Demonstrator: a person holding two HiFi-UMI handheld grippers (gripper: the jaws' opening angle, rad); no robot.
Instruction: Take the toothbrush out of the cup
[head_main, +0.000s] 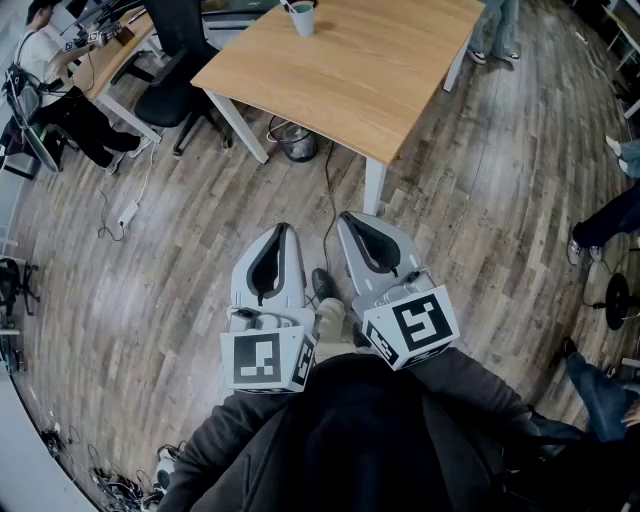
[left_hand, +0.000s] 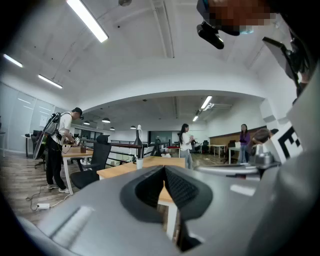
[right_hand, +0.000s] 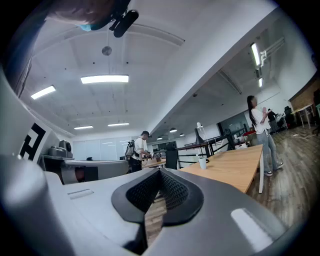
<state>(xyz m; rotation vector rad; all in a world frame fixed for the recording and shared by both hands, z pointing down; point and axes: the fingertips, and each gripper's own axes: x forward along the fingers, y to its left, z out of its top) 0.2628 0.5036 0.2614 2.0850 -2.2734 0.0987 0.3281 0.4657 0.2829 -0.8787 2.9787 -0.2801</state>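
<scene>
Done: nothing; toothbrush (head_main: 289, 6) sits in cup (head_main: 302, 19), far bench (head_main: 380, 70).
Left hand-held gripper (left_hand: 164, 169): closed, empty.
Right hand-held gripper (right_hand: 160, 171): same; I'm well away.

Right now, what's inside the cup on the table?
What looks like the toothbrush leans out over the rim of the cup. Its lower end is hidden by the cup wall; nothing else can be made out.

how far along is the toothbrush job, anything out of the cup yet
Done: nothing yet. The toothbrush still stands in the cup at the far edge of the wooden table. In hand: nothing; the left gripper and right gripper are both shut and empty, held near the person's body, well short of the table. Left: approach, grip the toothbrush, lift it out.
</scene>
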